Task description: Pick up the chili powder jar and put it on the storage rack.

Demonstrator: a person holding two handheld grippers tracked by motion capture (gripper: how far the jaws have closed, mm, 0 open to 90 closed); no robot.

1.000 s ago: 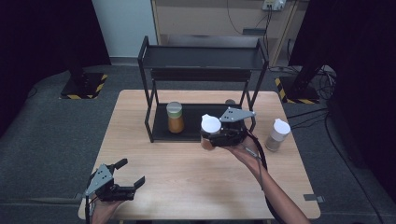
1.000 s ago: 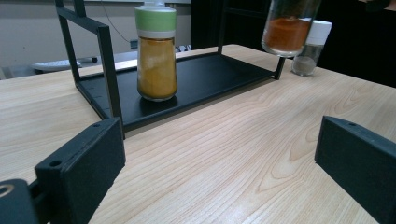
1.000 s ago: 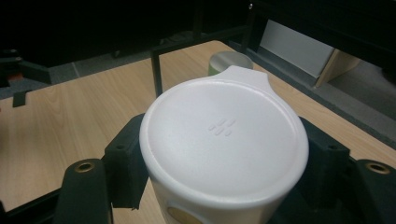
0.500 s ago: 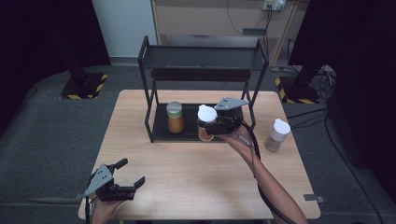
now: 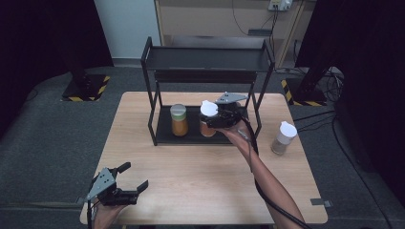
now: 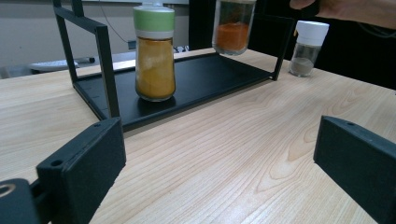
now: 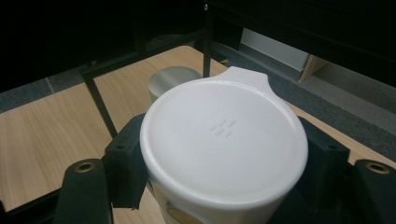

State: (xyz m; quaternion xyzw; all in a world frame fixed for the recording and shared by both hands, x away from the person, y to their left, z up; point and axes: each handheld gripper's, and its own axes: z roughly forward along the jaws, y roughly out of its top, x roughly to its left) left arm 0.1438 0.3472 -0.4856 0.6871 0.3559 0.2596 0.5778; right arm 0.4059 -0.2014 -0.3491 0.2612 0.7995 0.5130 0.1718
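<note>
Right gripper point(image 5: 216, 119): your jaws were clamped on the white-capped jar point(image 5: 208, 119), one pad on each side of its cap point(image 7: 224, 140).
Held jar: it hung upright over the rack's lower shelf point(image 5: 191, 136), clear of the shelf surface in the left gripper view, with orange powder inside point(image 6: 232, 35).
Position: the held jar was just right of the green-capped jar point(image 5: 178, 119).
Green-capped jar: it stood upright on the lower shelf, left of centre, holding yellow-orange powder.
Left gripper point(image 5: 129, 183): your jaws stood wide apart with nothing between them, low over the near left corner of the table point(image 5: 200, 186).
Third jar point(image 5: 282, 137): white cap, greyish contents, upright on the table, right of the rack point(image 5: 207, 59) and well apart from it.
</note>
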